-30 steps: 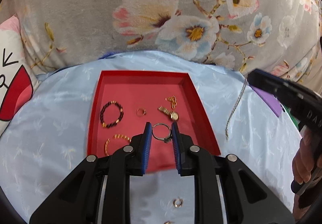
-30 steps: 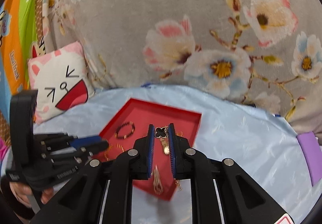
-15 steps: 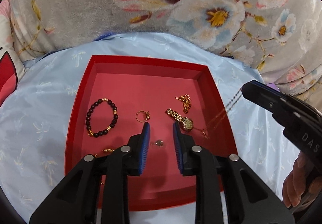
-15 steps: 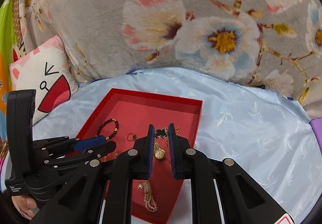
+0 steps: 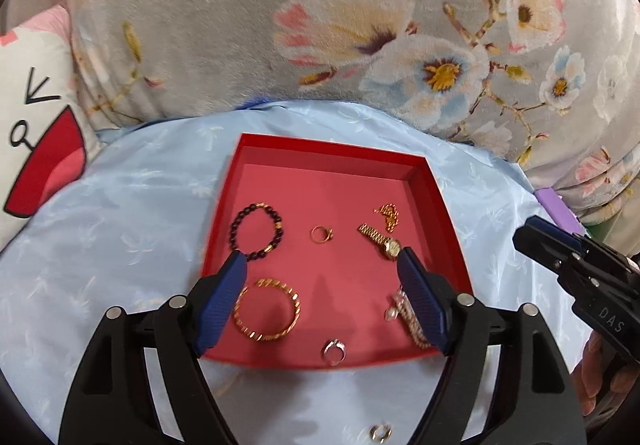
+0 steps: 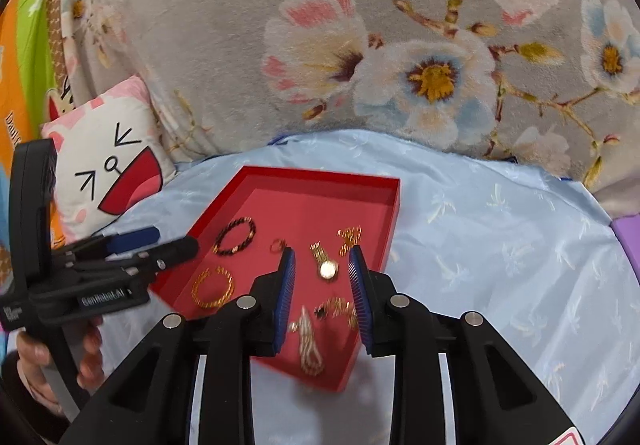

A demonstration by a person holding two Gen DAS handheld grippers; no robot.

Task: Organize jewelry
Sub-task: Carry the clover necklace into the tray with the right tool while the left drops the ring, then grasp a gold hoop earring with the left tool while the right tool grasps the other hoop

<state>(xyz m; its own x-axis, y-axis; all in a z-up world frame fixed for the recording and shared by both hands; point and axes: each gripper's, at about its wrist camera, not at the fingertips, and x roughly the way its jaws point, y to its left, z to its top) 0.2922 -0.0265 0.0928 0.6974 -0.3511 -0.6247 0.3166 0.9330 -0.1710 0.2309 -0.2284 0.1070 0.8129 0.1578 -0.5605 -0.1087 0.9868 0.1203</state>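
Red tray (image 5: 438,201) on blue bedspread (image 5: 120,237): bracelets, rings, watch (image 5: 380,241). My left tongs (image 5: 322,265) and right tongs (image 6: 322,259) opening, empty. Pearl strand (image 5: 408,315) partly hidden; ring (image 5: 380,433) outside, cut off.

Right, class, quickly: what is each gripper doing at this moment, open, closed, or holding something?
Left gripper: jaws opening wide, holding nothing, over the red tray.
Right gripper: jaws opening, gripping nothing, gold necklace lying in the tray beneath.
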